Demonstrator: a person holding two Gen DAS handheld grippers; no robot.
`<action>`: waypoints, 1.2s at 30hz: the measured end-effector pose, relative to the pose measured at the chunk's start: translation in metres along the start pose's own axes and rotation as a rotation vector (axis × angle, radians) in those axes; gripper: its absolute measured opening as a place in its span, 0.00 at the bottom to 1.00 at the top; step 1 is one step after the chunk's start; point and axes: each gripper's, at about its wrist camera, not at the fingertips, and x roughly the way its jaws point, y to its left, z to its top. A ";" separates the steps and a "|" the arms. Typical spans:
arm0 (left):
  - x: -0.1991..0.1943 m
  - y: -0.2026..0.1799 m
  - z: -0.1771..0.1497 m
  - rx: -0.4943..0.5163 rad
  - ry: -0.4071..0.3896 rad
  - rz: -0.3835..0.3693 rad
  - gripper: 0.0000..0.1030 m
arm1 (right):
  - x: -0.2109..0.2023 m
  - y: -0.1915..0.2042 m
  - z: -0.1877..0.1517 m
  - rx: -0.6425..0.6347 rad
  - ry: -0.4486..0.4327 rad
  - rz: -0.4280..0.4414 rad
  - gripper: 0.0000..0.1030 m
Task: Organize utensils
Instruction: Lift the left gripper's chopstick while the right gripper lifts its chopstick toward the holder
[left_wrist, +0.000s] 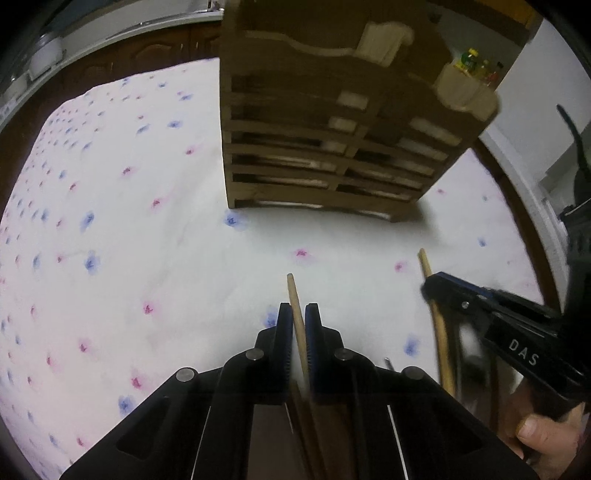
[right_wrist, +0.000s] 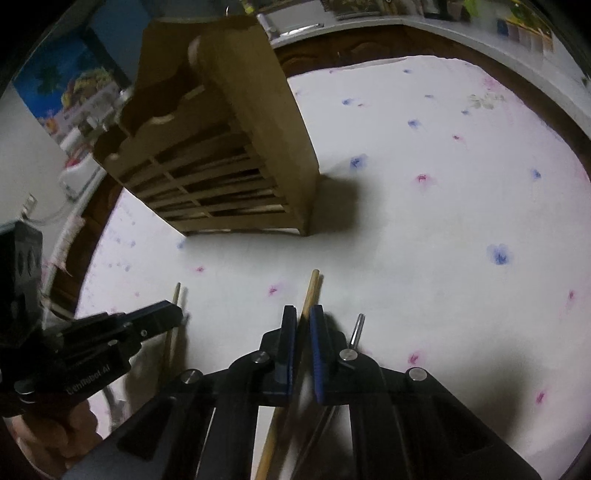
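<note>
**Utensil sort: two wooden sticks gripped, holder ahead**

1. Worktop (left_wrist: 129, 229). Covered by a white cloth printed with small blue and pink flowers; dark wood shows at its rim. Room beyond is dim: a pale wall, a shelf of bottles and a bright poster at the edges of the views.

2. Wooden holder (left_wrist: 325, 140). Slatted, compartmented box standing upright on the cloth, ahead of both grippers and well apart from them. Pale items already stand in its upper pockets. Judged to be the destination.

3. Left hand-held gripper (left_wrist: 297, 314). Jaws narrow, clamped on a wooden stick (left_wrist: 293, 291). The stick's long axis runs along the fingers, its tip projecting towards the holder.

4. Right hand-held gripper (right_wrist: 303, 317). Jaws likewise narrow, closed on a second wooden stick (right_wrist: 312, 284), which also points forward at the holder. A person's hand (left_wrist: 543, 435) grasps its handle.

5. Metal utensil (right_wrist: 356, 328). Slim, lying on the cloth just beside the right gripper's outer finger, not gripped.

Judgement: both sticks lie end-on to the holder; neither gripper is clearly nearer. Lifting and standing each upright comes next.
</note>
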 end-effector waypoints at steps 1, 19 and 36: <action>-0.007 -0.001 -0.002 0.003 -0.014 -0.005 0.05 | -0.005 0.001 0.000 0.003 -0.011 0.008 0.07; -0.215 0.029 -0.078 -0.035 -0.318 -0.155 0.03 | -0.148 0.045 -0.020 -0.063 -0.280 0.118 0.05; -0.266 0.035 -0.133 -0.041 -0.451 -0.146 0.03 | -0.193 0.061 -0.046 -0.103 -0.369 0.084 0.05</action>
